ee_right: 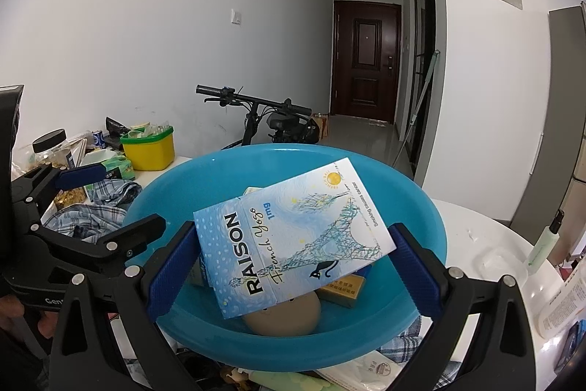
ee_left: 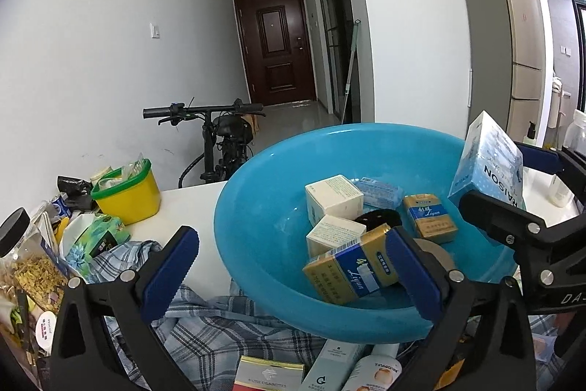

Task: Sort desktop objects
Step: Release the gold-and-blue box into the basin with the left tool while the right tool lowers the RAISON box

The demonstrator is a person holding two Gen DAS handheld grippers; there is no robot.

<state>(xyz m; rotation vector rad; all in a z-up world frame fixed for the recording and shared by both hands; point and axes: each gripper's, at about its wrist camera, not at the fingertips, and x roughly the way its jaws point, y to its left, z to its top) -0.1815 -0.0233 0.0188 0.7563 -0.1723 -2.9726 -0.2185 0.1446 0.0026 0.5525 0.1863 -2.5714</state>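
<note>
A Raison box [ee_right: 293,237] is gripped by the right gripper [ee_right: 293,266]. It is held over a blue basin [ee_right: 414,204].

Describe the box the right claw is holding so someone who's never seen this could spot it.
Find the big blue basin on the white table. Above its bowl, the right claw grips a flat pale-blue box. Unlike the gold packs and white boxes lying inside, it shows "RAISON", an Eiffel Tower drawing and a black cat.

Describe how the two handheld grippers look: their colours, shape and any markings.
Both the left gripper and the right gripper have black angular frames with triangular cut-outs and round silver bolts. Each carries two long fingers faced with ribbed blue pads. White lettering is printed on the black bodies, only partly readable. No cables show.
</note>
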